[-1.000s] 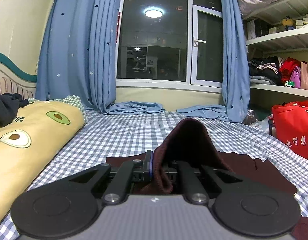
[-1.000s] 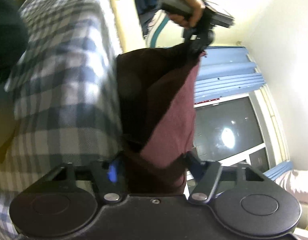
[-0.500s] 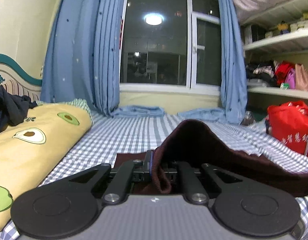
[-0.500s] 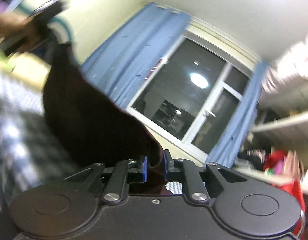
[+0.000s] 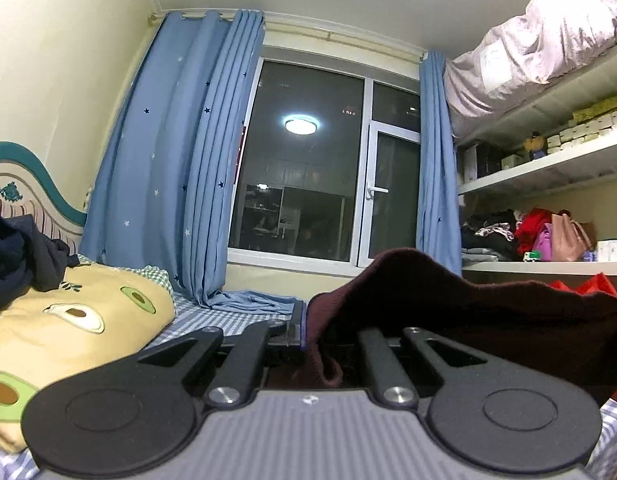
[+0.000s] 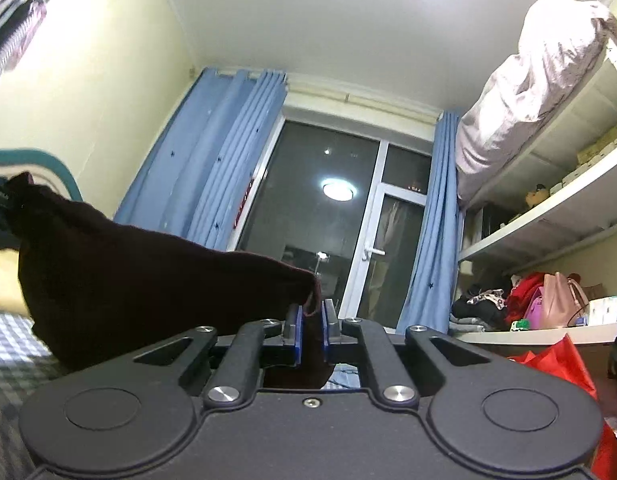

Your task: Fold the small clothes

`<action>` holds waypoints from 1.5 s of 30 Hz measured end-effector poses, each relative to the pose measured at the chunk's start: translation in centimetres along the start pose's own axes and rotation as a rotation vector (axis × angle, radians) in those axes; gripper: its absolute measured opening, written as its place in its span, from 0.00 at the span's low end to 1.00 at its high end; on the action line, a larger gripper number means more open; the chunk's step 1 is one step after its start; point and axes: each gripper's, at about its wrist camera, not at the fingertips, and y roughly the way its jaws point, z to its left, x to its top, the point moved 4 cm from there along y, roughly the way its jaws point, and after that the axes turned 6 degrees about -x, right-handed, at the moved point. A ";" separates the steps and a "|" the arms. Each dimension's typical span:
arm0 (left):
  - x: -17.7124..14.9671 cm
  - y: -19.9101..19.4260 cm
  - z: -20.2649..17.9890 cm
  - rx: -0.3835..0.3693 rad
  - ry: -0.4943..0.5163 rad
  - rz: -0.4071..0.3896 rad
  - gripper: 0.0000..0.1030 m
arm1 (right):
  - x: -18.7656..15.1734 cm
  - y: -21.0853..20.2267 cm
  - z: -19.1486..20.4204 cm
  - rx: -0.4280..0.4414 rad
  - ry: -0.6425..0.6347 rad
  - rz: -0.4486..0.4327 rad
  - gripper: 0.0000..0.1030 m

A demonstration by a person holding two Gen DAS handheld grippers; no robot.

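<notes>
A dark maroon knitted garment (image 5: 468, 320) hangs in the air, stretched between both grippers. My left gripper (image 5: 304, 322) is shut on one edge of it, and the cloth drapes over the right finger and runs off to the right. In the right wrist view the same garment (image 6: 128, 272) spreads leftward from my right gripper (image 6: 312, 320). That gripper's jaws are closing, with a corner of the cloth pinched between the blue pads (image 6: 297, 328). Both grippers point roughly level toward the window.
A blue checked bed sheet (image 5: 228, 320) lies below. A yellow avocado-print pillow (image 5: 68, 320) and dark clothes (image 5: 12, 264) lie at the left by the headboard. Shelves (image 5: 548, 168) with bags and a red bag (image 6: 556, 360) stand at the right.
The right gripper rolled upright, rose off the bed and closed tighter on the cloth. The left gripper moved sideways and the garment lifted from the sheet, now stretched between the two.
</notes>
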 end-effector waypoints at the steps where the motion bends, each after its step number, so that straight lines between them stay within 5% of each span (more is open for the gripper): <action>1: -0.4 -1.3 -0.3 0.005 0.002 0.008 0.04 | 0.3 -1.0 -0.3 -0.006 0.012 0.003 0.06; 6: -4.6 -6.2 -0.5 0.030 -0.049 0.068 0.04 | -0.1 -5.4 -0.7 -0.022 0.026 0.056 0.03; 10: -7.2 -6.4 0.1 0.048 -0.136 0.138 0.04 | -2.7 -5.2 1.1 0.012 -0.015 0.134 0.03; 15: -5.1 -3.8 1.3 0.034 -0.139 0.132 0.04 | -3.2 -1.9 1.5 0.000 -0.020 0.121 0.03; 21: -0.7 5.2 1.9 0.025 -0.141 0.173 0.04 | -2.9 7.8 0.5 -0.034 -0.062 0.096 0.03; 27: 0.0 17.7 4.7 0.035 -0.205 0.352 0.04 | -6.1 21.9 -0.3 -0.003 -0.044 0.275 0.03; 36: -7.6 31.8 9.7 0.088 -0.274 0.603 0.05 | -16.1 35.4 2.2 0.045 0.017 0.582 0.03; 43: -15.2 35.1 12.6 0.138 -0.379 0.728 0.09 | -22.4 39.0 5.5 0.070 -0.037 0.722 0.03; 45: -16.9 35.4 13.4 0.159 -0.407 0.753 0.20 | -24.1 39.6 6.4 0.075 -0.046 0.762 0.03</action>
